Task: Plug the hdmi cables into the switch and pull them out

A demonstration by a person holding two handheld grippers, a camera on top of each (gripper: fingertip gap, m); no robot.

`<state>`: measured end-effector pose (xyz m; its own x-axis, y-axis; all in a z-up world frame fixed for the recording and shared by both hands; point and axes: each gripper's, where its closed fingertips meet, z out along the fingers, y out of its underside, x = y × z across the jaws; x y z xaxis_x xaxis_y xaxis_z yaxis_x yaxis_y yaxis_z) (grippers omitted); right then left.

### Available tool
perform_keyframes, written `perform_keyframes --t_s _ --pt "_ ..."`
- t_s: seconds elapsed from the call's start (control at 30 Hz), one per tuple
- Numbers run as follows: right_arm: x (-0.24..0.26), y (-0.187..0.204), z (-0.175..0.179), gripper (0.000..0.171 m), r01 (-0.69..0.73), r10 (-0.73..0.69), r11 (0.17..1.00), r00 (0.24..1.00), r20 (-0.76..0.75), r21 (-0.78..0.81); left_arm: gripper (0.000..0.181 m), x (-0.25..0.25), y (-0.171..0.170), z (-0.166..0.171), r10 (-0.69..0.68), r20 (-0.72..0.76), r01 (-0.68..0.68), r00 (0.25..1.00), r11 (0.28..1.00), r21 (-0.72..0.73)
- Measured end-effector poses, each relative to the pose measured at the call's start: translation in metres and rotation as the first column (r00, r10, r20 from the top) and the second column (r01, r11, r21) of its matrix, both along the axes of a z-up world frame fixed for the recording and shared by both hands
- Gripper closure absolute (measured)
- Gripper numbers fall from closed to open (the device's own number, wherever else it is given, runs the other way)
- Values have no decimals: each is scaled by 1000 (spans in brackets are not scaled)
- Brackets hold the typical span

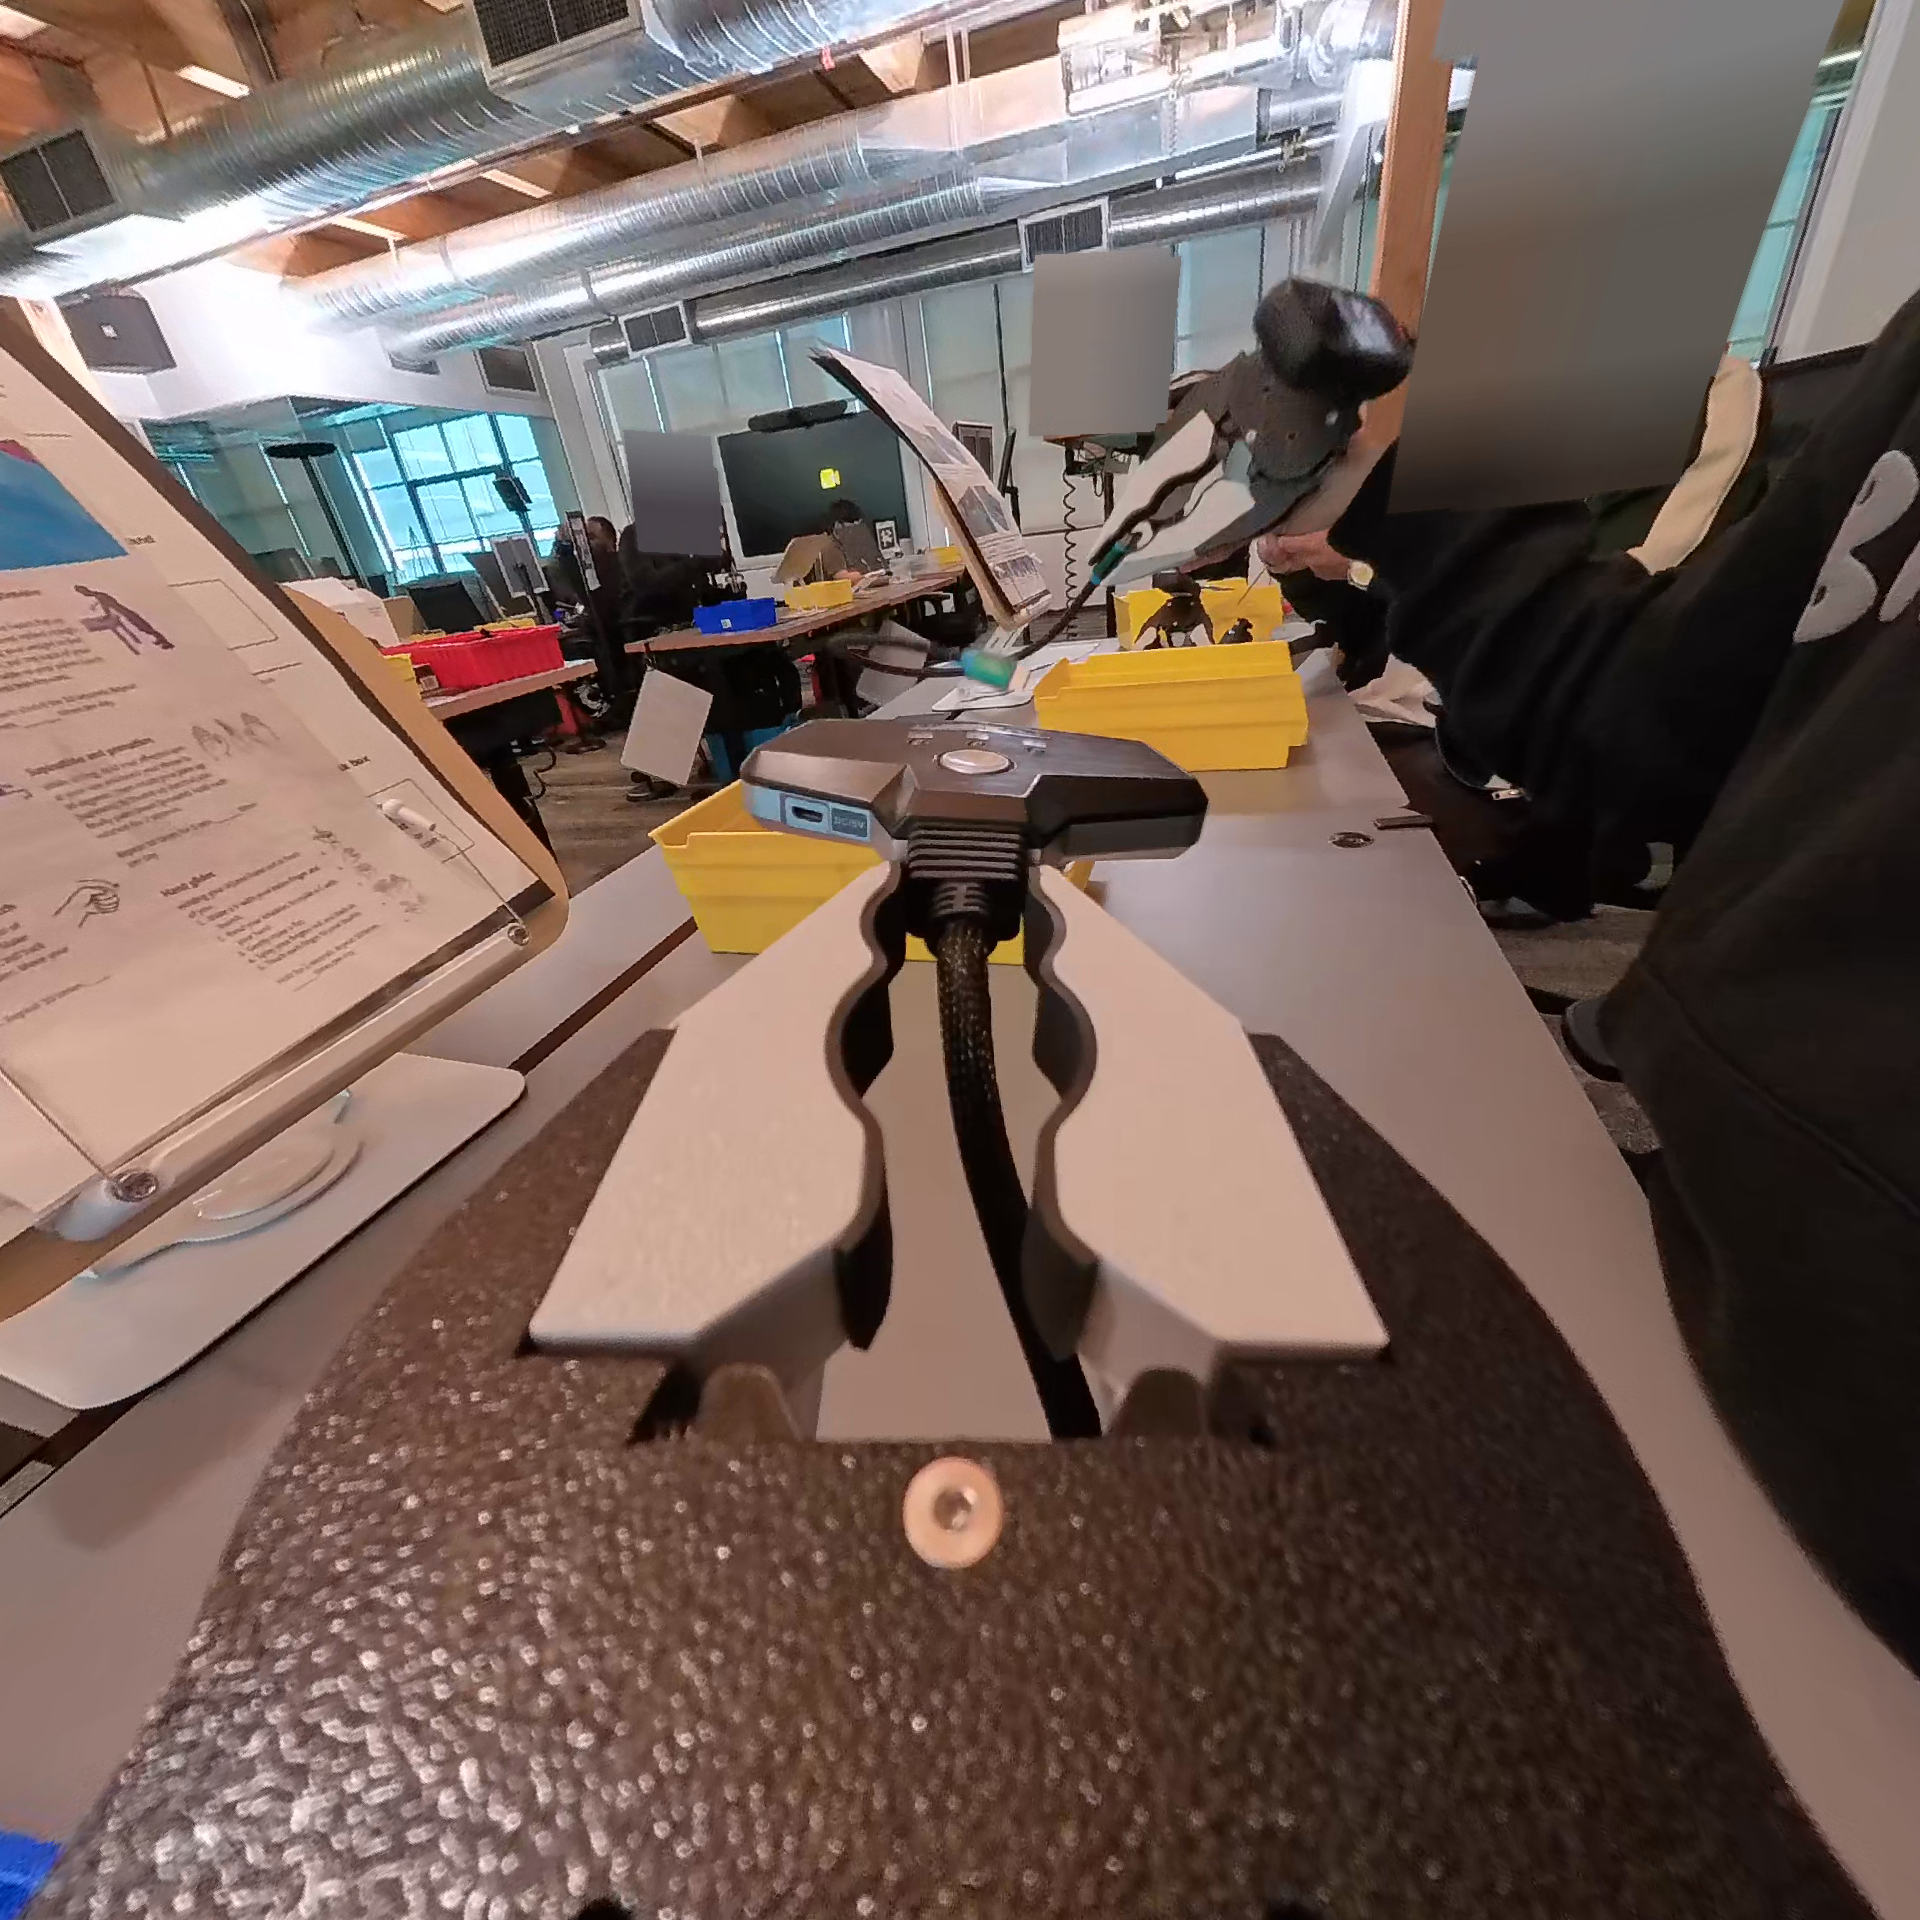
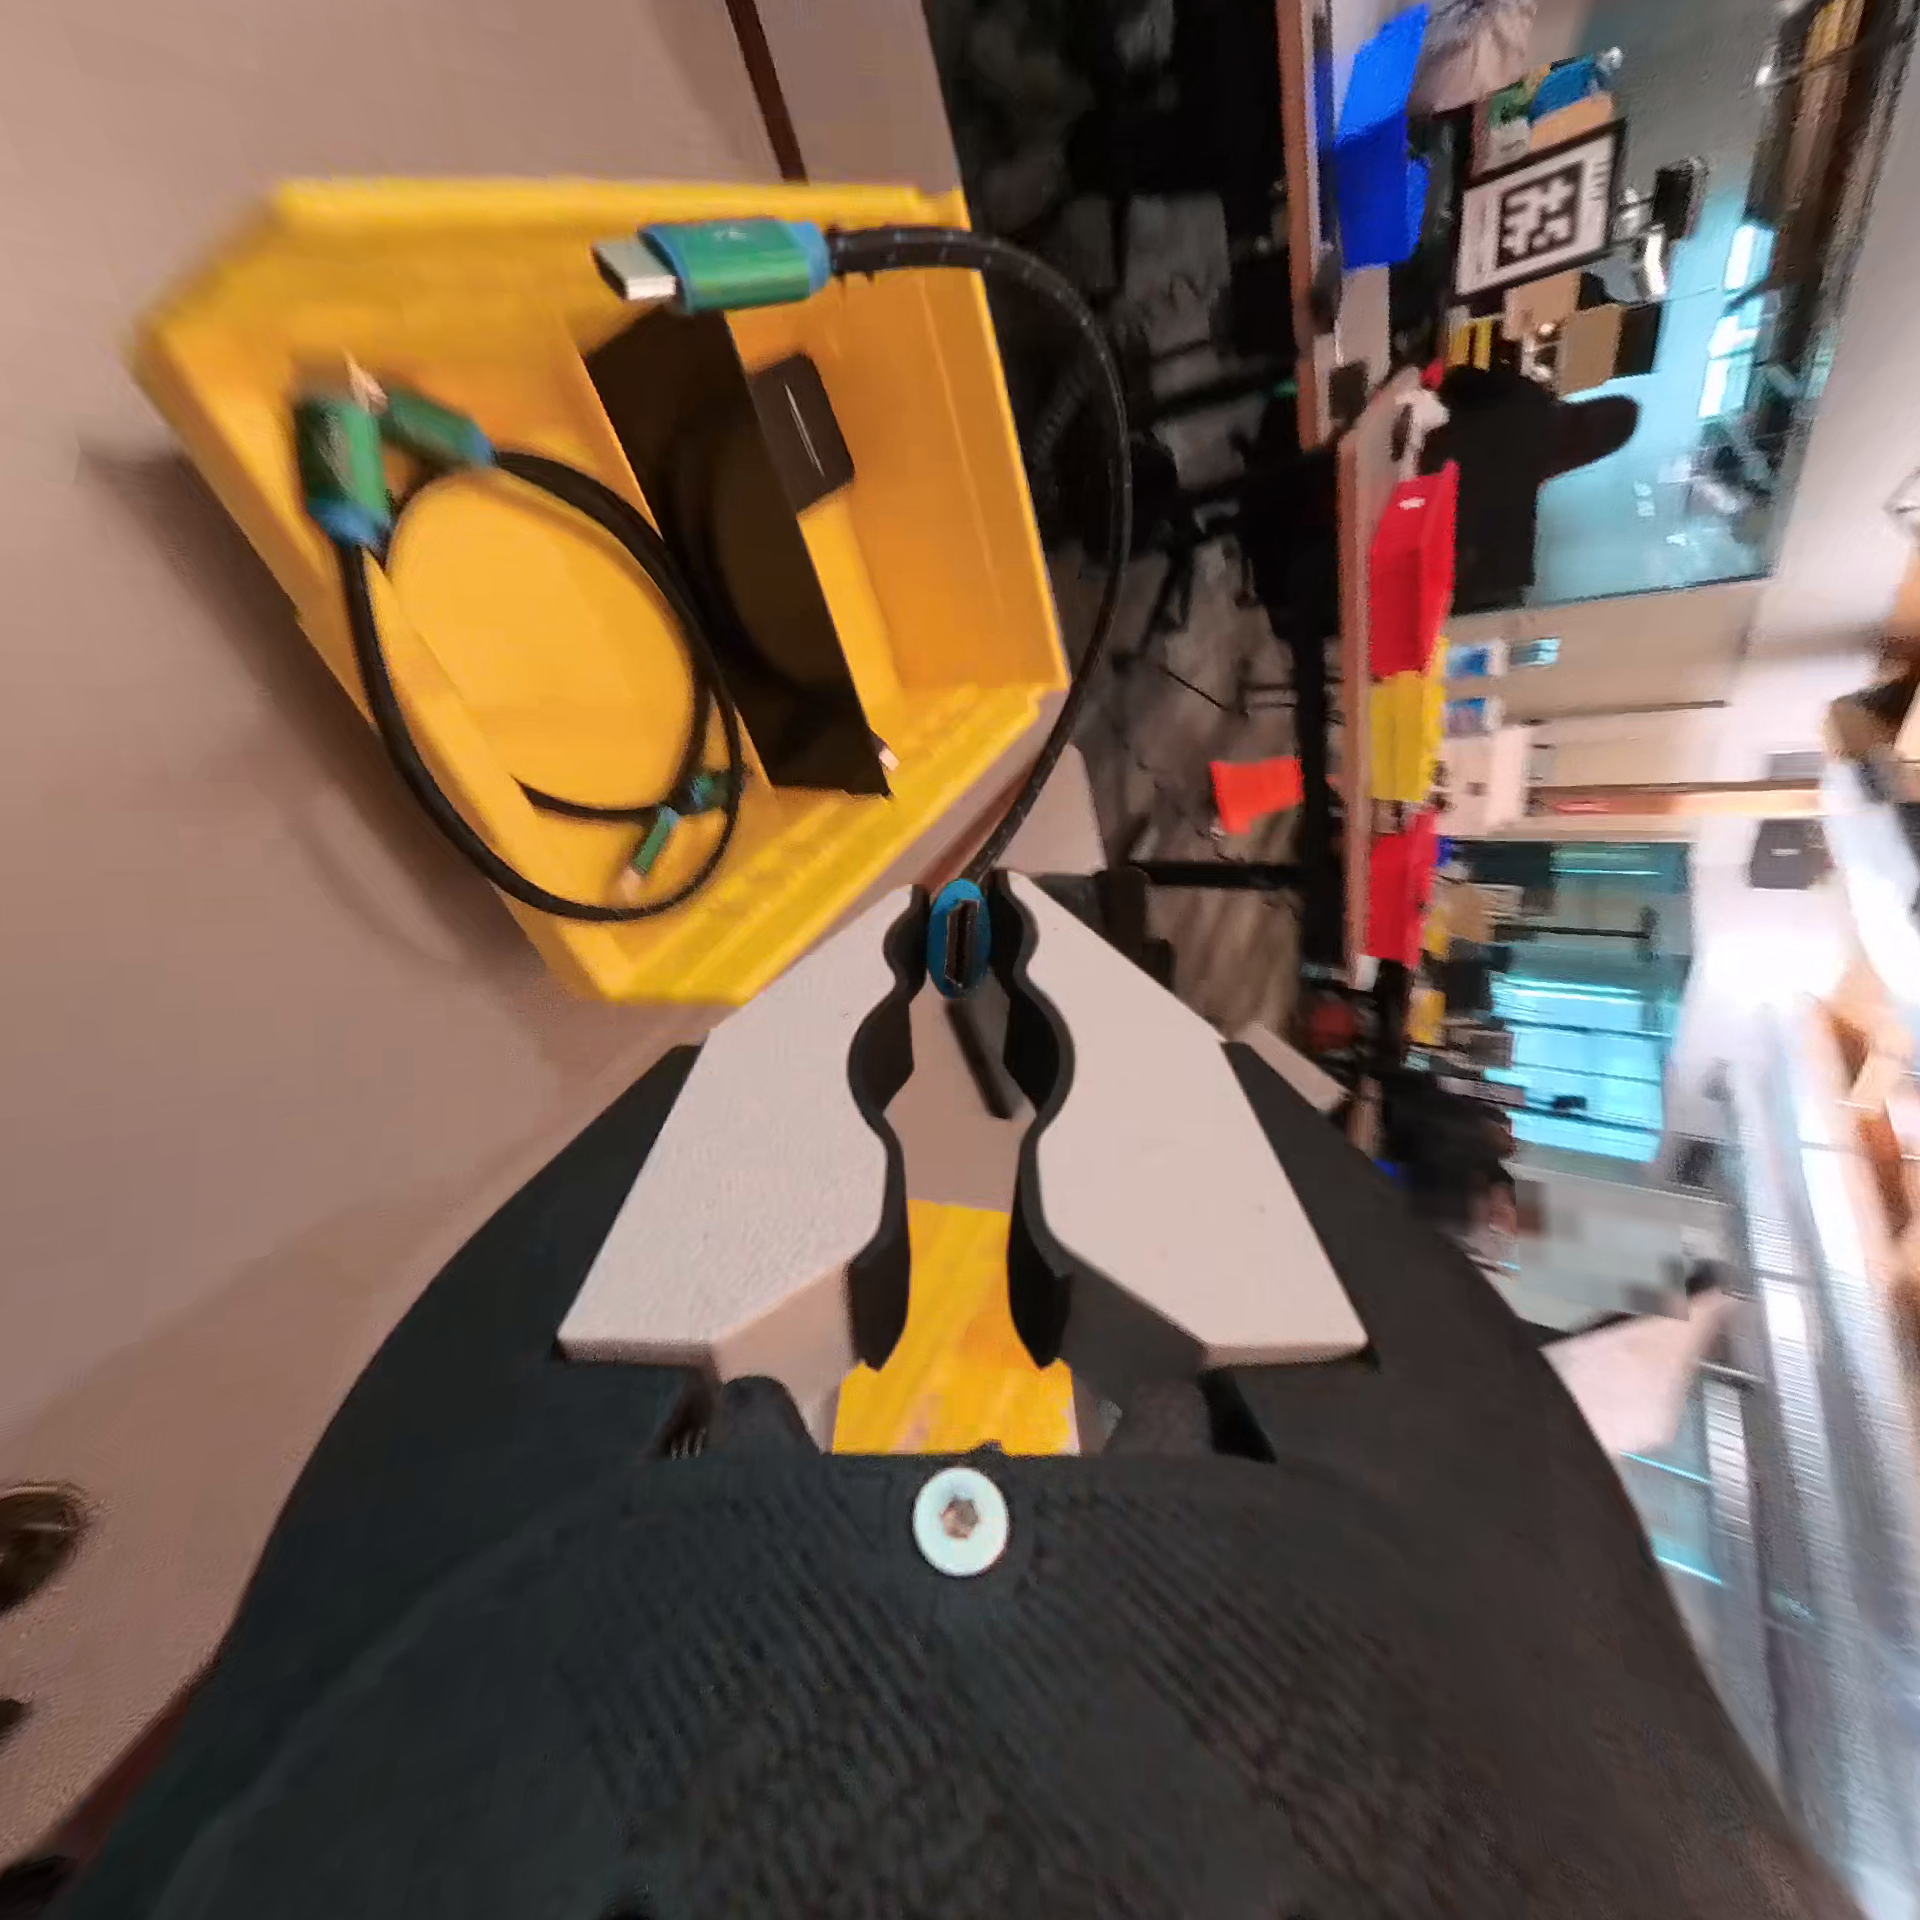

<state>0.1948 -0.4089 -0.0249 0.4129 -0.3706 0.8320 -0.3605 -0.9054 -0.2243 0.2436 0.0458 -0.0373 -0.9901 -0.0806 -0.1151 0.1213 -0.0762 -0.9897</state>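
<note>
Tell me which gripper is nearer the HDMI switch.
Left. The left gripper has its jaws around the switch's braided cable right at the HDMI switch. The right gripper is raised beyond it, holding an HDMI cable.

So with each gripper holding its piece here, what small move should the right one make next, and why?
Probably swing the right gripper toward the switch. The left gripper holds the switch up by its cable collar, none of its visible ports filled. The right fingers clamp the HDMI cable's blue-green plug well away from the switch, its other plug dangling over the yellow bin.
</note>
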Motion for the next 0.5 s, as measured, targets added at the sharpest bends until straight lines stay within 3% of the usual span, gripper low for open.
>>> perform_keyframes --t_s 0.03,0.2,0.37,0.5 --pt "3 -4 -3 161 1 0 997 1000 15 -71 162 0 0 0 -4 -2 4 1000 1000 -4" --pt "19 6 -31 162 -45 66 977 993 94 -210 162 0 -3 0 -24 -7 24 1000 1000 -4" --pt "29 26 -72 162 -79 125 974 969 212 -213 162 -1 -3 -2 -28 -11 28 1000 1000 -8" --pt "33 35 -118 162 -113 127 988 981 145 -107 162 0 -1 -4 -28 -19 28 999 1000 0"
